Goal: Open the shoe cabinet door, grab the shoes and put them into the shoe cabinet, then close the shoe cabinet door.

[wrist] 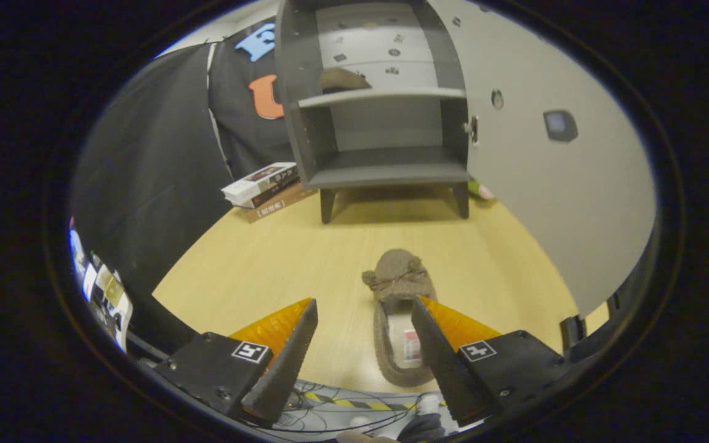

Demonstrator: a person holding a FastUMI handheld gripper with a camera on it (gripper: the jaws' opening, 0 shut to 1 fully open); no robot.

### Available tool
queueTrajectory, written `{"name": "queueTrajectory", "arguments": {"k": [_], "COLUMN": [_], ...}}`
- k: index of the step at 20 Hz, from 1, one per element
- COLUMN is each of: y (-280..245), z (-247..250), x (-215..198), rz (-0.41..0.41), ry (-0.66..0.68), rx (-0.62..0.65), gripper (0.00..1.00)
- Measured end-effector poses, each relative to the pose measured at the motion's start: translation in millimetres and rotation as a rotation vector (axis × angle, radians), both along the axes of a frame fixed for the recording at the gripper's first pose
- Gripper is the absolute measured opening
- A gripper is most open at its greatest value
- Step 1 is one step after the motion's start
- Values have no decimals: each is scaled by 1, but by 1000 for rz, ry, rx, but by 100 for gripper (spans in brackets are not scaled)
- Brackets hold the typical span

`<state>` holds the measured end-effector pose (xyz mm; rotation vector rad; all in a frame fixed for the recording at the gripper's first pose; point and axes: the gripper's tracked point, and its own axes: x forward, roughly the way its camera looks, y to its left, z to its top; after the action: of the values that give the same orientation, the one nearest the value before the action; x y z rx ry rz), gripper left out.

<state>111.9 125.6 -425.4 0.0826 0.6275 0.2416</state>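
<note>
The tool [364, 317] hangs wide open, empty. The fuzzy brown slipper [399, 307] lies just ahead toward the right finger, its long axis pointing toward the far open grey shoe cabinet [385, 175].

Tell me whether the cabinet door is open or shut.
Open. The door is swung wide to the right, baring both shelves of the cabinet; one slipper lies on the upper shelf.

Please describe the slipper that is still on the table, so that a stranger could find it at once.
Start at the grey shoe cabinet, its door open. On the wooden table before it lies a fuzzy brown slipper, between the open tongs. Its twin sits on the upper shelf.
</note>
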Motion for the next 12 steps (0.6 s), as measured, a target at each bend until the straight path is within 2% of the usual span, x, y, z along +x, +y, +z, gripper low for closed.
{"name": "queueTrajectory", "arguments": {"k": [5, 12], "y": [5, 16], "z": [-46, -61], "x": [34, 77], "rz": [2, 10], "ry": [102, 106], "rx": [-20, -38], "gripper": [97, 95]}}
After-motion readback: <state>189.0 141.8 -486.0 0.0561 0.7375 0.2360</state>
